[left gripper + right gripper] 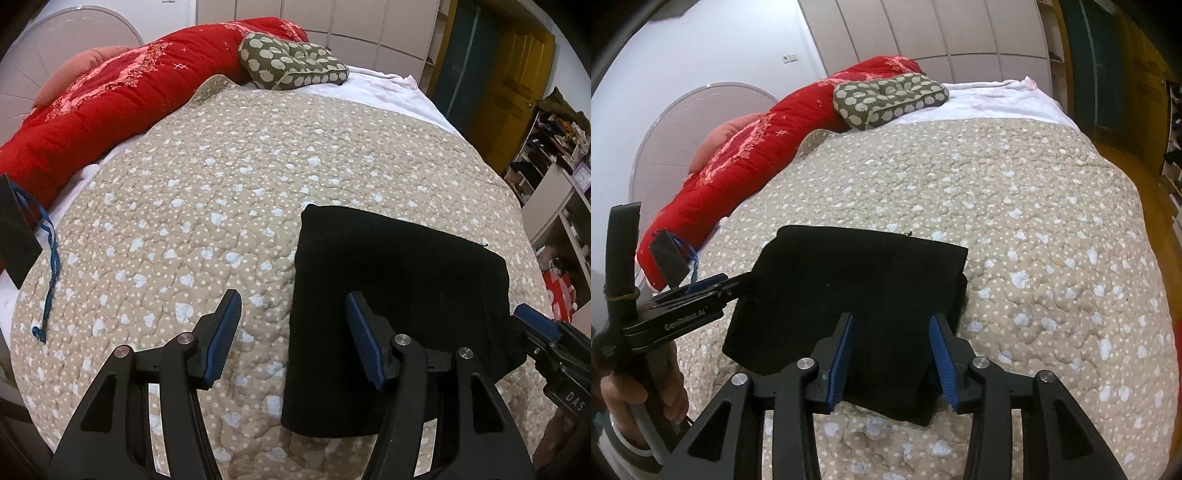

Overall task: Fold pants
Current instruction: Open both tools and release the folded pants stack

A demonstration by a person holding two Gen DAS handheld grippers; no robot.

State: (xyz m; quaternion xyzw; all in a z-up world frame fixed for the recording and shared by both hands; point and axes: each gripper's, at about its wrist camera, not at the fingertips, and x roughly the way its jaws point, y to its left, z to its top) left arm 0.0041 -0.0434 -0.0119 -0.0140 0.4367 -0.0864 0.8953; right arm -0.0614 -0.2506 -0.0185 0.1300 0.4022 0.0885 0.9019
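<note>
"GenRobot.AI" stands on the left gripper (713, 286); the right gripper (535, 325) bears "DAS" — perhaps cut off.

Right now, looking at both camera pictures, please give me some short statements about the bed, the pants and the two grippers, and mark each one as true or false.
1. The black pants lie folded in a compact shape on the dotted quilt. True.
2. The left gripper is shut on the pants. False: its jaws stand open and hold nothing; one finger is over the quilt, the other over the pants.
3. The right gripper is open, above the near part of the pants. True.
4. A green patterned cushion lies on top of the pants. False: it lies at the far end of the bed, apart from them.
5. A red blanket lies along one side of the bed. True.
</note>
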